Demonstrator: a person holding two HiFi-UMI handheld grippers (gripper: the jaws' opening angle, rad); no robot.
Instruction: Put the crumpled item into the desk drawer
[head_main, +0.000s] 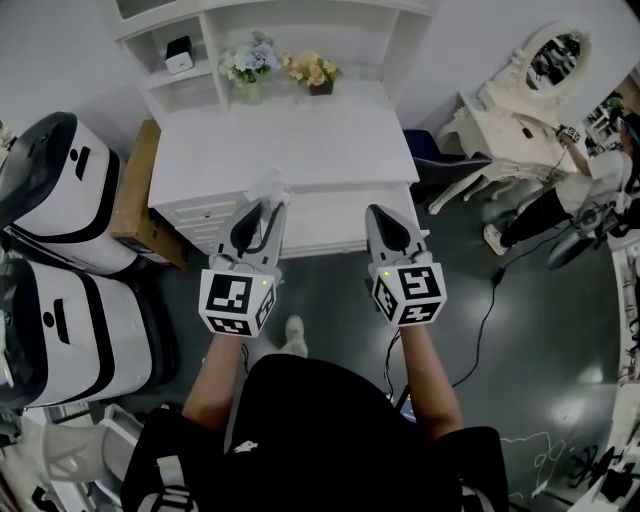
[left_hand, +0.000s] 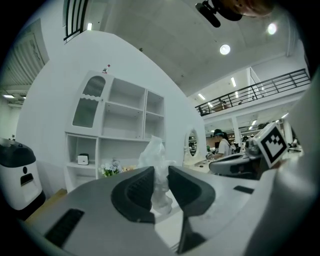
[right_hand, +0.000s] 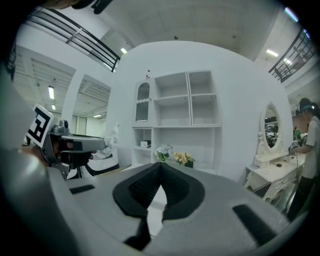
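1. The left gripper (head_main: 268, 210) pinches a white wad (head_main: 268, 186) between its jaws. The wad sticks up above the jaws.
2. The right gripper (head_main: 378, 214) is pressed together at the tips. Nothing is in it.
3. Both grippers point to 12 o'clock. The right one is at 3 o'clock of the left one, a little apart.
4. The white desk (head_main: 300, 140) is at 12 o'clock of the grippers. In the head view, the wad is over the desk's front edge.
5. The drawers (head_main: 205, 213) with small knobs are at the desk's front left, at 9 o'clock of the left gripper's tip.
6. Two bunches of flowers (head_main: 250, 62) stand at the back of the desk, at 12 o'clock.
7. A small white box (head_main: 179, 55) sits on the shelf (head_main: 330, 25), at 11 o'clock of the desk.
8. A cardboard box (head_main: 135, 195) leans at the desk's 9 o'clock side. Two big white machines (head_main: 60, 190) stand past it.
9. A person (head_main: 545, 210) stands by a mirror (head_main: 556, 55) at 2 o'clock.
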